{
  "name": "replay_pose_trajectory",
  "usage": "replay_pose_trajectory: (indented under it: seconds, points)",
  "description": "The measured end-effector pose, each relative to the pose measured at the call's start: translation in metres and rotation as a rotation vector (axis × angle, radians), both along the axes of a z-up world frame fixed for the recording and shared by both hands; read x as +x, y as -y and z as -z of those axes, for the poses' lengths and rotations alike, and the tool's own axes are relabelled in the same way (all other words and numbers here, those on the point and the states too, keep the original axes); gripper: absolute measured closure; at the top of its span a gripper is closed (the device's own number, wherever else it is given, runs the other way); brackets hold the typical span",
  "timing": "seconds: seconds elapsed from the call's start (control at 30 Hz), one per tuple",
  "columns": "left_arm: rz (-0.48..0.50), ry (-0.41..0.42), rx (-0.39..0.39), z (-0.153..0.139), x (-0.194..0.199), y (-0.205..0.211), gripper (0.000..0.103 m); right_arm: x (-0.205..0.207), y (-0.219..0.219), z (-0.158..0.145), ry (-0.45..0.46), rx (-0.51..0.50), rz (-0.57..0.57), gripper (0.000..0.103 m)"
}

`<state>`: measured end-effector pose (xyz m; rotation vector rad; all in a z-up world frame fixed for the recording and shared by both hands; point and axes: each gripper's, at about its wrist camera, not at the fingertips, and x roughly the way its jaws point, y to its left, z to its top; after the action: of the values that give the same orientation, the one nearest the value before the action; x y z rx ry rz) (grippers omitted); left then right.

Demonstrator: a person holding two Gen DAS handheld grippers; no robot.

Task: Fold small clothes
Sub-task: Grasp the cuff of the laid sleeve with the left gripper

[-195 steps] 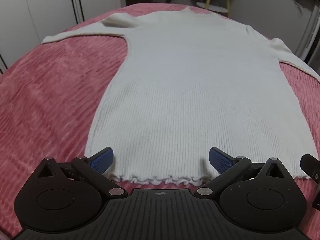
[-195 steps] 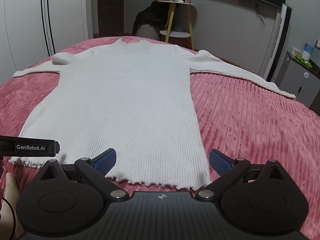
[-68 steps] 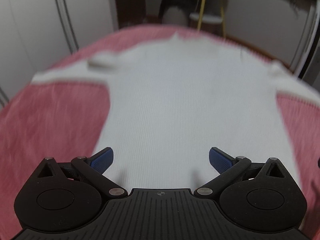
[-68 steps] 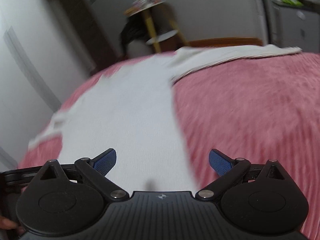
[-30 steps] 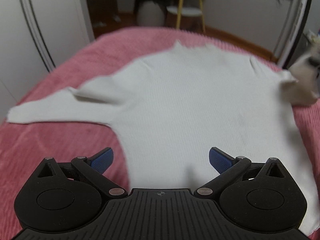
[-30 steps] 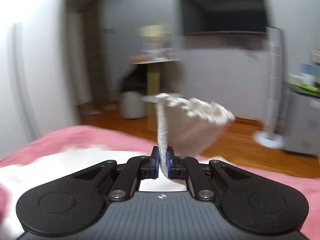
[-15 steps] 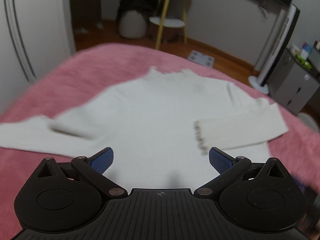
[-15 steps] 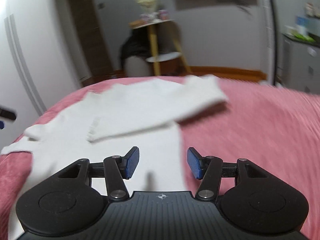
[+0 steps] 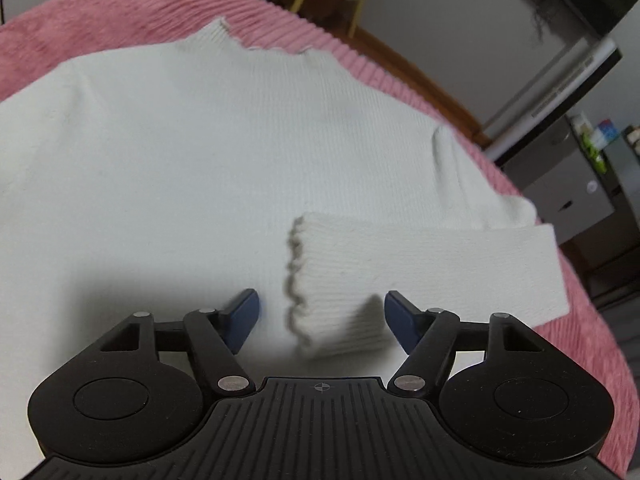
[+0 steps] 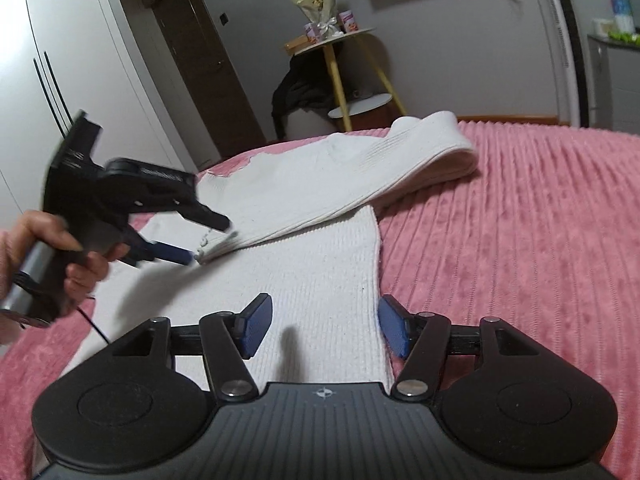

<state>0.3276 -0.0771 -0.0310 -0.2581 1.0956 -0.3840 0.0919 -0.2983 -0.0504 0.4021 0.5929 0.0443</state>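
Note:
A white ribbed sweater lies flat on the pink bedspread. Its right sleeve is folded back across the chest, ending in a frilled cuff. My left gripper hovers low over that cuff with its jaws closing. The cuff sits between the blue pads, which do not press on it. In the right wrist view a hand holds the left gripper at the cuff of the folded sleeve. My right gripper is empty, jaws opening, over the right edge of the sweater.
The bedspread stretches bare to the right of the sweater. Beyond the bed stand a yellow-legged stool with dark clothes beside it, white wardrobe doors on the left and a grey cabinet on the right.
The right gripper let go of the sleeve, which now lies folded across the chest, and opened wider. The left gripper came down to the cuff and its jaws narrowed.

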Motion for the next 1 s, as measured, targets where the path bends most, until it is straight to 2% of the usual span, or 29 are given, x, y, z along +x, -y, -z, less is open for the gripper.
replay_pose_trajectory:
  seconds: [0.03,0.07,0.17,0.2,0.27,0.33,0.37,0.43,0.6,0.77,0.87,1.0]
  points:
    - [0.008,0.011,-0.008,0.001,0.001,0.003,0.032,0.000,0.002,0.001,-0.002,0.013,-0.001,0.043]
    - [0.007,0.019,-0.020,0.001,0.001,0.004,0.044,-0.001,0.005,0.001,-0.001,0.028,-0.002,0.043]
    - [-0.022,0.019,-0.055,-0.002,0.002,0.006,0.062,0.000,0.008,0.006,0.000,0.057,-0.005,0.043]
    - [-0.015,0.018,-0.038,-0.002,0.003,0.008,0.064,-0.001,0.009,0.007,0.002,0.062,-0.006,0.043]
    - [-0.017,0.018,-0.003,-0.005,0.003,0.010,0.081,-0.001,0.010,0.008,0.006,0.072,-0.006,0.043]
    - [-0.016,0.016,-0.001,-0.010,0.003,0.009,0.086,0.001,0.010,0.009,0.005,0.075,-0.004,0.043]
    - [-0.012,0.017,-0.012,-0.012,0.002,0.008,0.093,0.000,0.009,0.008,0.006,0.074,-0.003,0.043]
    - [-0.003,0.027,-0.025,-0.018,0.001,0.006,0.094,0.000,0.008,0.008,0.007,0.065,-0.003,0.043]
    - [0.027,0.127,0.021,-0.043,-0.005,-0.002,0.095,-0.002,0.003,0.007,0.010,0.038,-0.001,0.043]
    - [-0.022,0.234,0.085,-0.067,-0.005,-0.034,0.095,-0.003,0.001,0.005,0.016,0.019,0.002,0.043]
    - [-0.065,0.257,0.145,-0.066,-0.002,-0.056,0.095,-0.001,-0.001,0.007,0.010,0.006,0.002,0.042]
    - [-0.124,0.237,0.209,-0.050,0.002,-0.086,0.095,0.001,-0.004,0.009,0.006,-0.016,-0.002,0.040]
